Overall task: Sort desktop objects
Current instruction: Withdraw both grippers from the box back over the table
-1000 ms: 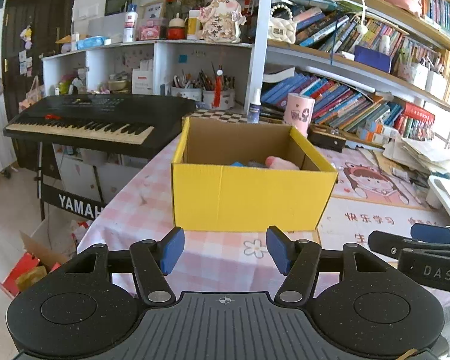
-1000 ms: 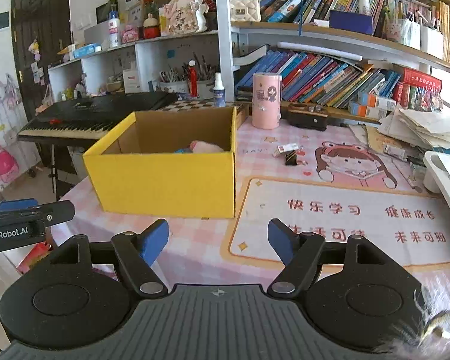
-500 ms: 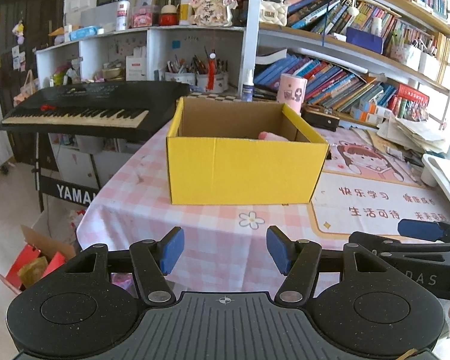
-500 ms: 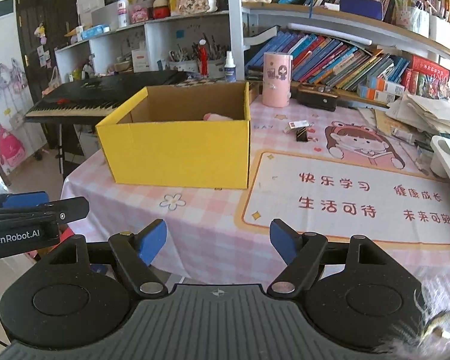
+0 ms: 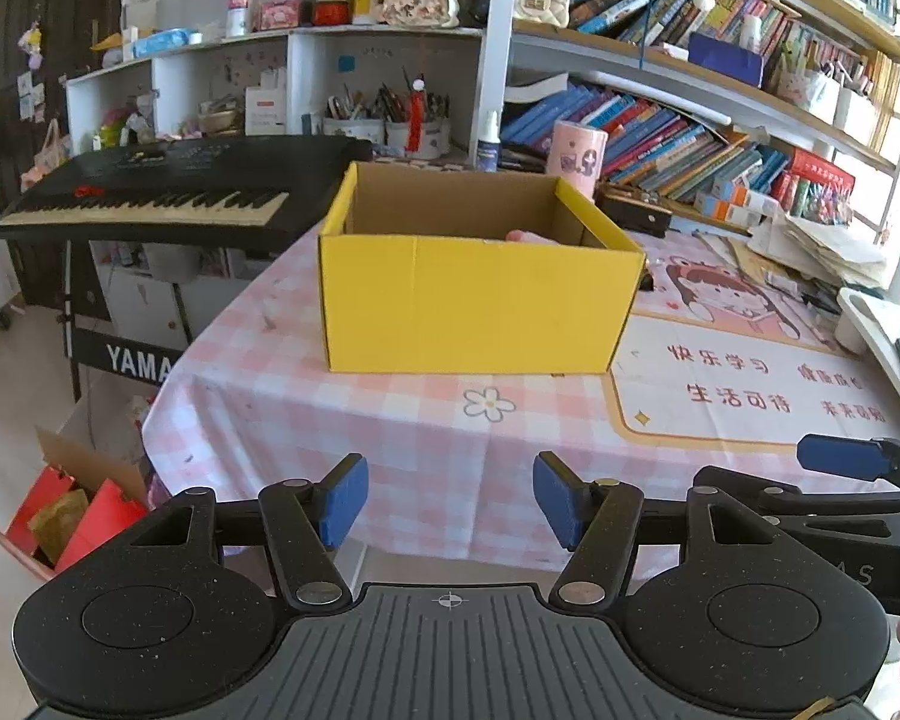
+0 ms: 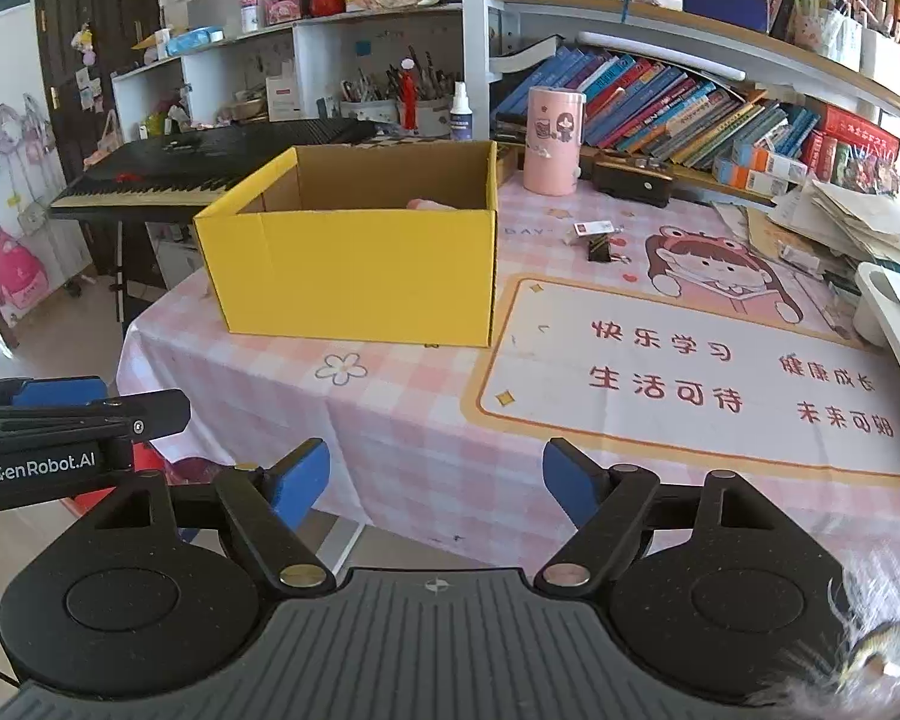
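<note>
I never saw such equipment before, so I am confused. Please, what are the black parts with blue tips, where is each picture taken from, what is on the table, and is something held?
No robot here: a person holds one gripping tool in each hand, each with a camera looking along its two blue-tipped fingers. One picture comes from the left tool, the other from the right tool. Both are open and hold nothing; the right one has just been opening. On the checked tablecloth stand a yellow box with something pink inside, a pink canister and a small clip.
</note>
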Demonstrator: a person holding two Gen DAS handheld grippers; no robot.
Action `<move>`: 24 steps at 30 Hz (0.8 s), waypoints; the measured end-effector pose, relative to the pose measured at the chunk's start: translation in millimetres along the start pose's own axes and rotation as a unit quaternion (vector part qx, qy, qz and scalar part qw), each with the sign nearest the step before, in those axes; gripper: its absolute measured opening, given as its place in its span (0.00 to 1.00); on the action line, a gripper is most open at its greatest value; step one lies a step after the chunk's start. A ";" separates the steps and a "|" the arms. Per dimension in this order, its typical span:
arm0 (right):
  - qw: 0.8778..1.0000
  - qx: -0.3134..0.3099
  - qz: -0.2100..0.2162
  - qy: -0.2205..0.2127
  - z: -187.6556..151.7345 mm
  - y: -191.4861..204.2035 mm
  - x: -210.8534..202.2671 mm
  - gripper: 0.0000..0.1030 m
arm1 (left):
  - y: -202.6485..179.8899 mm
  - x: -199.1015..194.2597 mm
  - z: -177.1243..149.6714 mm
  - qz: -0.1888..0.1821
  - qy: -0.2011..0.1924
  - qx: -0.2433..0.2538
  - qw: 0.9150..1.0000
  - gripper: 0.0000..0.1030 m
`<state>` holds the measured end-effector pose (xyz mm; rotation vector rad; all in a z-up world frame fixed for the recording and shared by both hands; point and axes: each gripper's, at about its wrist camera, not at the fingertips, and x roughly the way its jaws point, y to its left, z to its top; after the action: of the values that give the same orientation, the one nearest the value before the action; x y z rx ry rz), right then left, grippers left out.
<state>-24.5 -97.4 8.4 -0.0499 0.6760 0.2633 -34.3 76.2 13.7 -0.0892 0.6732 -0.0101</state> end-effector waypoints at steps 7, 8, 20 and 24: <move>1.000 0.004 -0.010 0.010 -6.8 -6.2 -2.1 0.76 | -6.8 2.9 -4.2 -0.011 0.012 0.005 1.000 0.60; 1.000 0.005 -0.012 0.011 -7.6 -7.3 -2.3 0.76 | -8.6 3.3 -4.5 -0.014 0.013 0.008 1.000 0.60; 0.998 0.034 -0.040 0.017 -13.4 -30.8 -4.8 0.76 | -31.4 16.4 -0.4 -0.045 0.021 0.039 0.998 0.60; 0.998 0.042 -0.054 0.017 -13.1 -42.8 -5.5 0.76 | -43.3 23.8 3.7 -0.058 0.022 0.049 0.997 0.60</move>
<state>-25.6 -141.7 -0.1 -0.0111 0.7146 0.1313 -12.6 32.5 5.5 -0.0341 0.7088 -0.1572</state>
